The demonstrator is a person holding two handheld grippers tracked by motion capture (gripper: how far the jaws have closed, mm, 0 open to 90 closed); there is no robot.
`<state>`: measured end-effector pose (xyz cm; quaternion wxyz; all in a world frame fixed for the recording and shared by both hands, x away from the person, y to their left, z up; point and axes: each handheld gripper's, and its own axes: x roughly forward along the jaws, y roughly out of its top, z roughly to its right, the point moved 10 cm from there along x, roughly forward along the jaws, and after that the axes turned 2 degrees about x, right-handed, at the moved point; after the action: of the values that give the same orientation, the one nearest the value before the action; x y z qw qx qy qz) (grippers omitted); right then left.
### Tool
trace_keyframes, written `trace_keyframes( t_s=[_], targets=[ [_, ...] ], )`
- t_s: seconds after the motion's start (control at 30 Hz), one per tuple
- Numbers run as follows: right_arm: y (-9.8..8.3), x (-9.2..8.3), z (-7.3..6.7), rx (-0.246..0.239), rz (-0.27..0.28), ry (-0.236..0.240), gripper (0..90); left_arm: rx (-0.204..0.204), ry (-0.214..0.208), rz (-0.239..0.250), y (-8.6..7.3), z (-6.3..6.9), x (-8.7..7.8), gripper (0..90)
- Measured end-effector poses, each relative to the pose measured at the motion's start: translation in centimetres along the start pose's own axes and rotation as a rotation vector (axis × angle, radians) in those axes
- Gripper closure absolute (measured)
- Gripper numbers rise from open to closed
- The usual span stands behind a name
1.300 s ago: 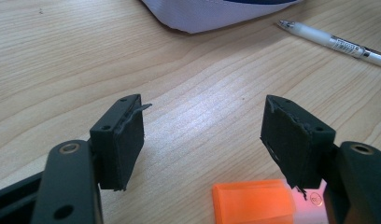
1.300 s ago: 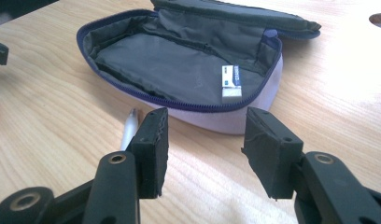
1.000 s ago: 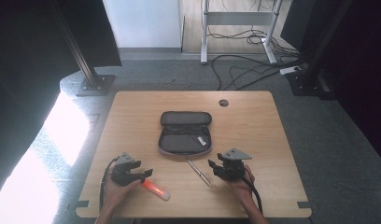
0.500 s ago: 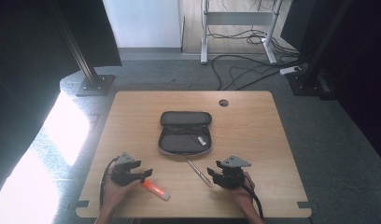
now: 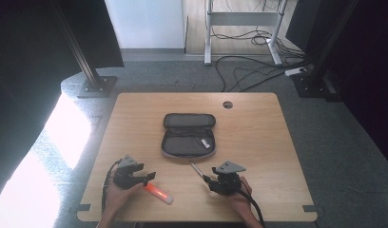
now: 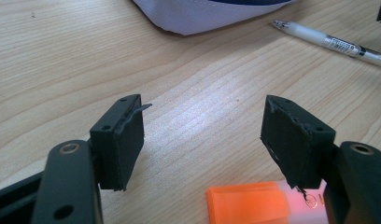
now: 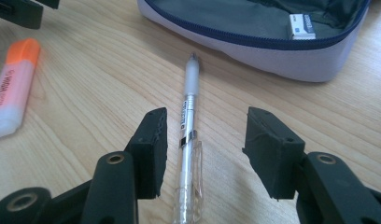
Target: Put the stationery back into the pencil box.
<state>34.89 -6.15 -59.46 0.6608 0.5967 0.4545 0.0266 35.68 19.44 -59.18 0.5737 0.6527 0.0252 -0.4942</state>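
While the right gripper (image 7: 205, 154) straddles the clear pen (image 7: 191, 140), its jaws stand apart with the barrel lying between them on the wooden table (image 5: 277, 142), closer to the one pad than the other and not yet pinched by either. That pen points tip-first toward the open grey pencil case (image 5: 188, 135), which sits near the middle of the table with its lid folded back and a small white eraser (image 7: 301, 25) inside. Judging from this, the step in hand is lining up on the pen for a pick-up, presumably to put it in the case. What comes next would be to centre the barrel between the pads, settle low enough to catch it, then close gently so the thin, round body does not roll or squirt out. Over at the left gripper (image 6: 202, 140), the jaws are likewise apart and clamp nothing, with the orange highlighter (image 5: 158, 193) lying just at their tips on the table.
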Motion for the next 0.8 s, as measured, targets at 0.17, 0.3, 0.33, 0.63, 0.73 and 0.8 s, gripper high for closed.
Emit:
trace_keyframes(
  t_s=[0.17, 0.3, 0.33, 0.63, 0.73, 0.8],
  targets=[
    [-0.1, 0.6, 0.0, 0.005, -0.012, -0.002, 49.3, -0.001, 0.001, 0.005, 0.1, 0.0, -0.1, 30.6],
    [-0.1, 1.0, -0.1, 0.0, -0.017, 0.001, 50.4, 0.0, 0.001, 0.003, 0.1, 0.0, 0.0, 30.6],
    [-0.1, 1.1, -0.2, 0.002, -0.017, 0.001, 50.8, 0.0, 0.001, 0.003, 0.1, 0.0, 0.0, 30.6],
    [0.0, 2.4, -1.0, -0.019, -0.045, -0.004, 57.2, 0.002, 0.001, 0.003, 0.1, 0.0, -0.1, 30.6],
    [0.0, 2.7, -1.1, -0.026, -0.054, -0.008, 58.9, 0.004, 0.0, 0.003, 0.1, 0.0, 0.0, 30.6],
    [-0.1, 2.8, -1.1, -0.035, -0.06, -0.012, 60.6, 0.004, -0.001, 0.003, 0.2, 0.1, 0.0, 30.6]
  ],
)
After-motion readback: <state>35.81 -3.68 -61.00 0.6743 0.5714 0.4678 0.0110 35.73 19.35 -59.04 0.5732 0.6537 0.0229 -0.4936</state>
